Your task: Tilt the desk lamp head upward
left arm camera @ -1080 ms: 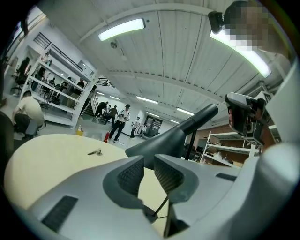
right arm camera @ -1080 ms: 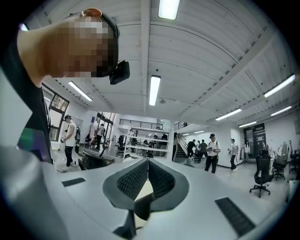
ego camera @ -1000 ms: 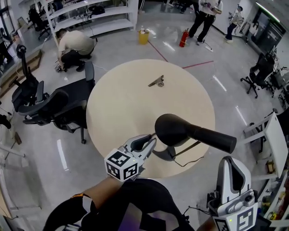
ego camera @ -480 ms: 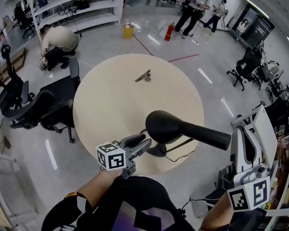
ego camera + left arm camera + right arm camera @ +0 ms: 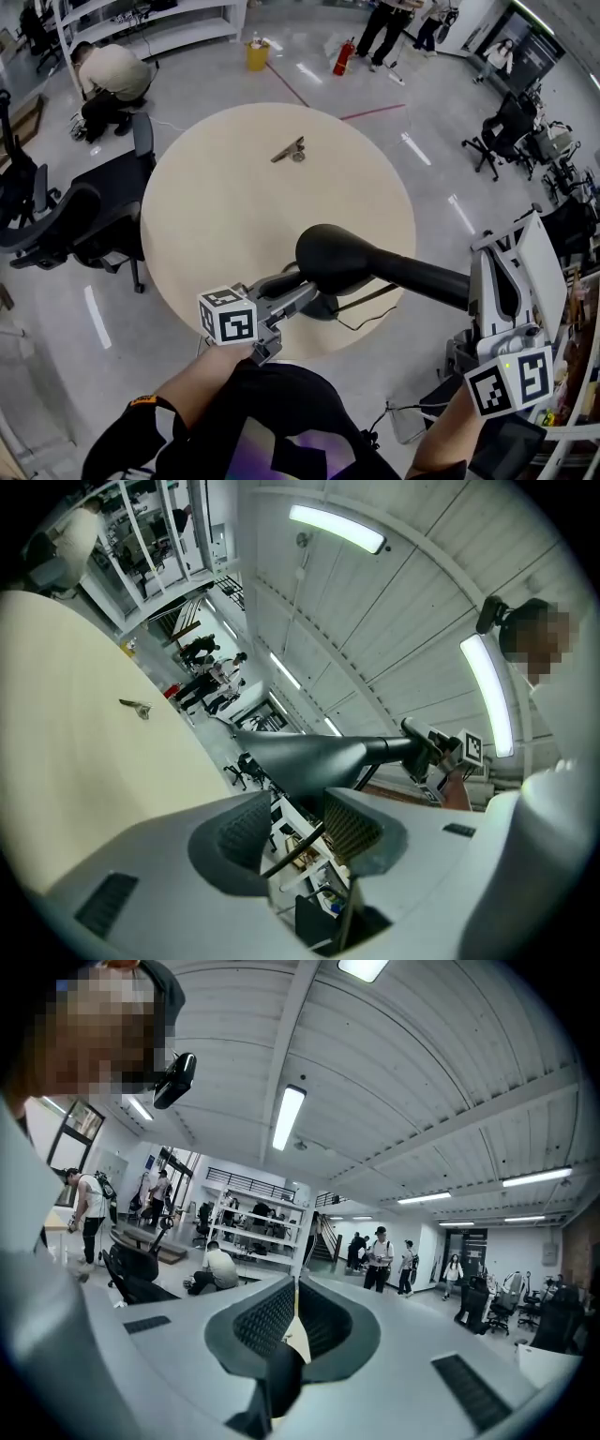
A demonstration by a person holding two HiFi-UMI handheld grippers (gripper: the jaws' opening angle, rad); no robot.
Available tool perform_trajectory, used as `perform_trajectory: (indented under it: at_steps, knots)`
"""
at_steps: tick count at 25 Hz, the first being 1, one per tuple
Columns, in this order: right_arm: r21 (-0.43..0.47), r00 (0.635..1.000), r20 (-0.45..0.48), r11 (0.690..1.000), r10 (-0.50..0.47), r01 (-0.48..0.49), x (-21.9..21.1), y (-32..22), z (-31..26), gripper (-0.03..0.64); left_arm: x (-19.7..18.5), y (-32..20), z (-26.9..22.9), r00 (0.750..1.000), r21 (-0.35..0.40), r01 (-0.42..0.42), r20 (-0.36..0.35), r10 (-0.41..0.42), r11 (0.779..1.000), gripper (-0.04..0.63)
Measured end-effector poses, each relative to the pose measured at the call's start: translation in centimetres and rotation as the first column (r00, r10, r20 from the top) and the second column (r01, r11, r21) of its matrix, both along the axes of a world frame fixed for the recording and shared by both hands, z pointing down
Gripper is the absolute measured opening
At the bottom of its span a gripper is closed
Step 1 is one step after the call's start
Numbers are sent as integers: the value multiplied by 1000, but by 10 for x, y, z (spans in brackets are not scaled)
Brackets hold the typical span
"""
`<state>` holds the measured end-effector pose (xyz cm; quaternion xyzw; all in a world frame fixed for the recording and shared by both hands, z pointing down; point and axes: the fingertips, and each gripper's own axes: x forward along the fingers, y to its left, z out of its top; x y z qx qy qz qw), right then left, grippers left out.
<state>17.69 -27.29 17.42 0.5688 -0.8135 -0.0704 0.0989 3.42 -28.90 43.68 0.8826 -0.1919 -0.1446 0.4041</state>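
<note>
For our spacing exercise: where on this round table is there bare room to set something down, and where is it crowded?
Bare: the wide middle of the table, between the small metal object at the far side and the desk lamp. Crowded: the near edge, with the lamp's base and cable.

Glossy grey floor, red tape line. Round beige bench, black office chairs left, white shelving behind. White ribbed ceiling, strip lights.
</note>
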Motion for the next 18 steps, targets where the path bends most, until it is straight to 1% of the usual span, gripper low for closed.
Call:
perform_trajectory:
  at_steps: [6,12,18]
  knots:
    - [-9,1000,2,1000,14,-14,0,-7,5,17,2,-6,-1,999,6,-27,-25,27,1000,202]
    - [-18,1000,19,1000,11,-10,-4,-16,6,17,6,-11,-7,991,10,-69,-110,69,998,202]
    - [-17,1000,22,1000,12,-12,-7,-16,9,17,6,-15,-5,990,8,-77,-120,78,997,202]
